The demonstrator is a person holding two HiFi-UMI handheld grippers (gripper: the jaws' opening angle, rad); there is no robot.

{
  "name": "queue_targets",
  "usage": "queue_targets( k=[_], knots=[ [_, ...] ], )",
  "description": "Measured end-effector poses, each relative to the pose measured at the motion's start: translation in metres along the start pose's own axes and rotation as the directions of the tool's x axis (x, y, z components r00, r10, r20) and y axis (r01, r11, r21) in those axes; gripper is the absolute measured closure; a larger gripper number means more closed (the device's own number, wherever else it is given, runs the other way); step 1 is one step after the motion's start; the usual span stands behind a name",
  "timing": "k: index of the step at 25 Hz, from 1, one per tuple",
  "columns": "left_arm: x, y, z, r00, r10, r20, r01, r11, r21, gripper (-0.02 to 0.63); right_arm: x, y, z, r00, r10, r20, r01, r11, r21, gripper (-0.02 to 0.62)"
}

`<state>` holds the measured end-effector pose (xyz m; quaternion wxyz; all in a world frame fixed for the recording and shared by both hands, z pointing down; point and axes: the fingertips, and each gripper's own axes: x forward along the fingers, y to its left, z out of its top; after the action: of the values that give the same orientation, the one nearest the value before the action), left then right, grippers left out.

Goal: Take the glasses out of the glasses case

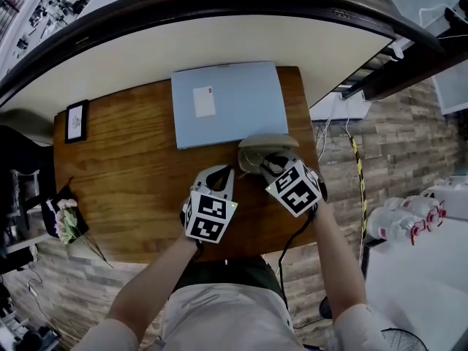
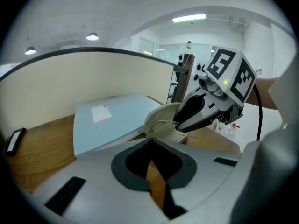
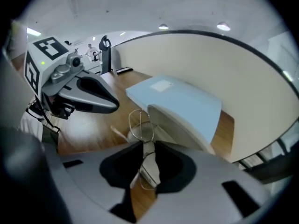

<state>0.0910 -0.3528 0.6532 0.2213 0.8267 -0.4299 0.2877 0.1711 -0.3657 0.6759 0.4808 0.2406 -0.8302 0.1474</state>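
My right hand-held gripper (image 3: 145, 169) grips the glasses (image 3: 140, 127), which stand on end just off the case (image 3: 182, 125). The left hand-held gripper (image 2: 156, 183) is slack, empty and farther off.

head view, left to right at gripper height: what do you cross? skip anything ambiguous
flowers → left gripper → right gripper, shut on the glasses → plastic bottles. Skipped: blue folder and glasses case, which overlap the grippers.
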Motion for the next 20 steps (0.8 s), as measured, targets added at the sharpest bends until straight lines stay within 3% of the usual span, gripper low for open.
queue_targets(
  k=[5,9,17,20],
  knots=[
    [-0.035,0.006,0.026,0.999,0.010,0.042,-0.011,1.000,0.018,0.603,-0.045,-0.006,0.030,0.990,-0.077,0.120,0.065,0.993,0.101,0.509],
    [-0.069,0.012,0.055,0.996,0.021,0.091,-0.025,0.999,0.047,0.603,-0.094,-0.011,0.061,0.963,-0.151,0.224,0.116,0.980,0.162,0.509],
    [-0.147,0.032,0.115,0.972,0.059,0.225,-0.078,0.994,0.077,0.603,-0.201,-0.006,0.130,0.843,-0.331,0.424,0.258,0.940,0.223,0.508],
    [-0.174,0.036,0.132,0.963,0.050,0.264,-0.067,0.996,0.054,0.603,-0.237,0.007,0.151,0.795,-0.372,0.480,0.294,0.927,0.231,0.508]
  ],
)
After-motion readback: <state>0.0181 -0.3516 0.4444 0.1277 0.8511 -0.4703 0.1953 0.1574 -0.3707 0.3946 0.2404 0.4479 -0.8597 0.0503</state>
